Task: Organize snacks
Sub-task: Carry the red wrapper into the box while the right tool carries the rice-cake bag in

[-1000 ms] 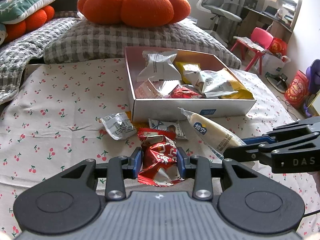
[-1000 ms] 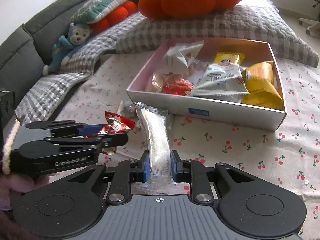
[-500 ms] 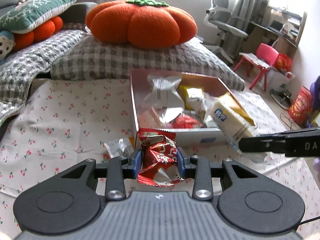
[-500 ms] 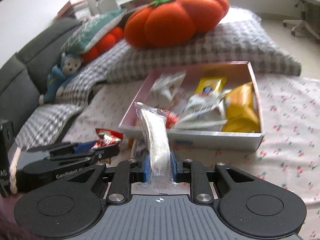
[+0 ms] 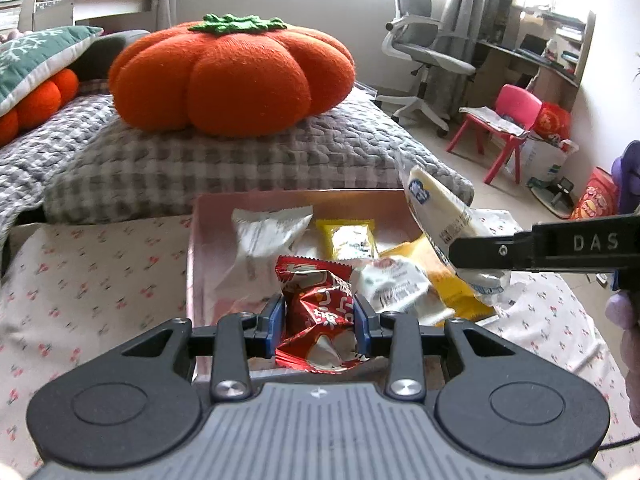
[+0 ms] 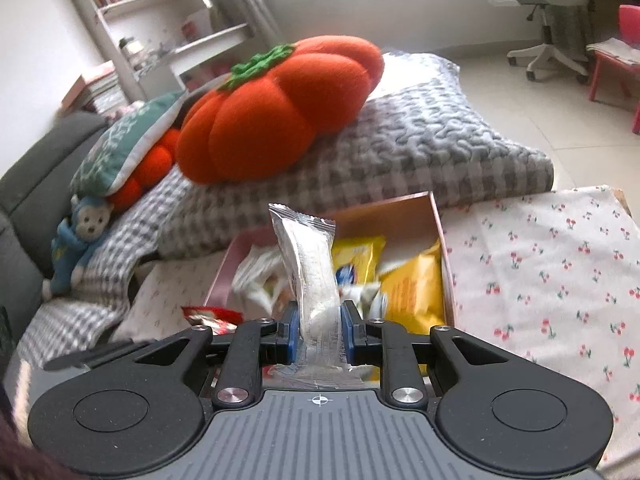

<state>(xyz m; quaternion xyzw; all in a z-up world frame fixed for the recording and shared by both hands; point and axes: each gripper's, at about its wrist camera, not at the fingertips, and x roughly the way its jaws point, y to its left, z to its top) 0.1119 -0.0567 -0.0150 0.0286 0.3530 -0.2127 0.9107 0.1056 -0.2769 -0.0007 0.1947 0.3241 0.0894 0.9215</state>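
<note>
My left gripper [image 5: 319, 326] is shut on a crumpled red snack packet [image 5: 318, 312], held over the near end of the pink box [image 5: 191, 264]. In the right wrist view my right gripper [image 6: 319, 330] is shut on a long clear-wrapped white snack bar [image 6: 312, 276], which sticks up in front of the same pink box [image 6: 438, 224]. That bar [image 5: 438, 216] and the right gripper's black finger [image 5: 520, 252] also show at the right of the left wrist view, above the box. Inside the box lie white packets [image 5: 268, 236] and yellow packets [image 6: 416, 292].
The box rests on a cherry-print cloth [image 6: 552, 272]. Behind it lies a grey checked cushion [image 5: 208, 164] with an orange pumpkin pillow [image 5: 232, 76] on top. A blue plush toy [image 6: 80, 236] sits at the left. An office chair [image 5: 424, 56] and a red stool [image 5: 504, 128] stand beyond.
Both grippers have lifted their snacks off the cloth and carried them forward over the box. The right gripper has rolled, so its bar stands more upright.
</note>
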